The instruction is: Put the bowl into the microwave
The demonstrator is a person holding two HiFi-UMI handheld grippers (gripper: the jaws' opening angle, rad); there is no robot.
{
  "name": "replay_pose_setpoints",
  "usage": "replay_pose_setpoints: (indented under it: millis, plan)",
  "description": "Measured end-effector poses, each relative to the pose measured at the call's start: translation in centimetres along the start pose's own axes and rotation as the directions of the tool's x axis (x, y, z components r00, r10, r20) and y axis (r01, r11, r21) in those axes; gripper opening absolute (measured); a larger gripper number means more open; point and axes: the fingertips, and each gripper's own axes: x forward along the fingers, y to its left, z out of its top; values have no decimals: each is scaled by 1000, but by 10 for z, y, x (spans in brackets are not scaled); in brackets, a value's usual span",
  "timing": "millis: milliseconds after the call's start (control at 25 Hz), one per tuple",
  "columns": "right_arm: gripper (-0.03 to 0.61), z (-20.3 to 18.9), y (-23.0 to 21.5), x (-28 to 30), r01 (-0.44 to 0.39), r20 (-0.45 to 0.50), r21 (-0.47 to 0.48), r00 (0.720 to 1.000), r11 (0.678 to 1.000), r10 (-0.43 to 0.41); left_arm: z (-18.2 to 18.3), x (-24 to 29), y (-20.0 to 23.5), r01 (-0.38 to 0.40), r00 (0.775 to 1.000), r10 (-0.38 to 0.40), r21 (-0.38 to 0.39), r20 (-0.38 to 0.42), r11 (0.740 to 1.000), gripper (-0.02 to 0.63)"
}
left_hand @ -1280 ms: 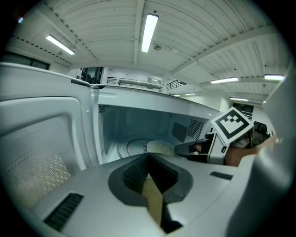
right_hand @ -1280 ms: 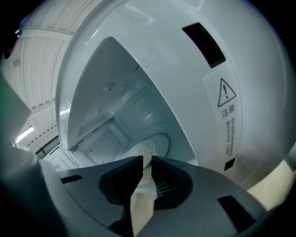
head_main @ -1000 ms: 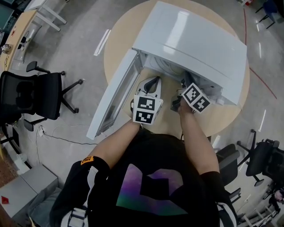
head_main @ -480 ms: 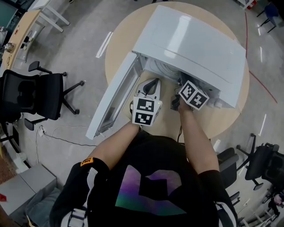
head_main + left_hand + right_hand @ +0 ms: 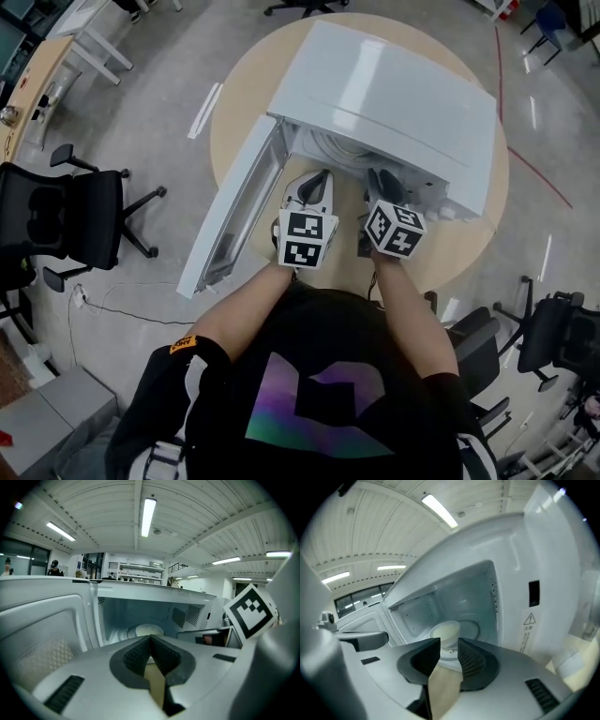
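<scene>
The white microwave (image 5: 394,89) stands on the round tan tabletop (image 5: 246,89) with its door (image 5: 234,216) swung wide open to the left. The bowl (image 5: 446,632) is inside the cavity, a pale cream bowl sitting upright on the glass turntable (image 5: 472,629), roughly in the middle of the floor of the oven. It also shows from the left side (image 5: 149,630), deep in the cavity and clear of the walls.

Both tools sit just in front of the opening, side by side and pointing in. The right hand-held gripper (image 5: 449,645) has its jaws a narrow way apart with nothing between them; the bowl lies beyond the tips, untouched. From above, it (image 5: 380,183) sits at the right part of the opening.

The left hand-held gripper (image 5: 150,641) has its pads meeting at the tips, closed on nothing, and only bare tabletop shows through the gap nearer the camera. From above, it (image 5: 317,185) is at the left part of the opening, near the hinge side.

A black office chair (image 5: 66,211) stands on the floor, well to the left.
</scene>
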Motion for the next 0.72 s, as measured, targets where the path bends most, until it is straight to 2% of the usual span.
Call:
replay_pose_setpoints:
  millis: [280,440,600,720]
  plan:
    - [107,1,23,-57,27,37,-170,999,985,-22,-5,-21,-9,38,999,-38,-18,27,999,44]
    - [38,-3,43,-91,31,53,-212,998,977,-21,-21,-41,-21,98,995,-98,-1,3,995,44]
    - [17,-19,51,-120,57,41,-210,998,976,-50,-40,-62,-35,170,985,-170,9,-15,985,44]
    - [17,-21,58,-135,69,50,-234,997,970,-59,-40,-71,-46,216,976,-216,18,1,976,44]
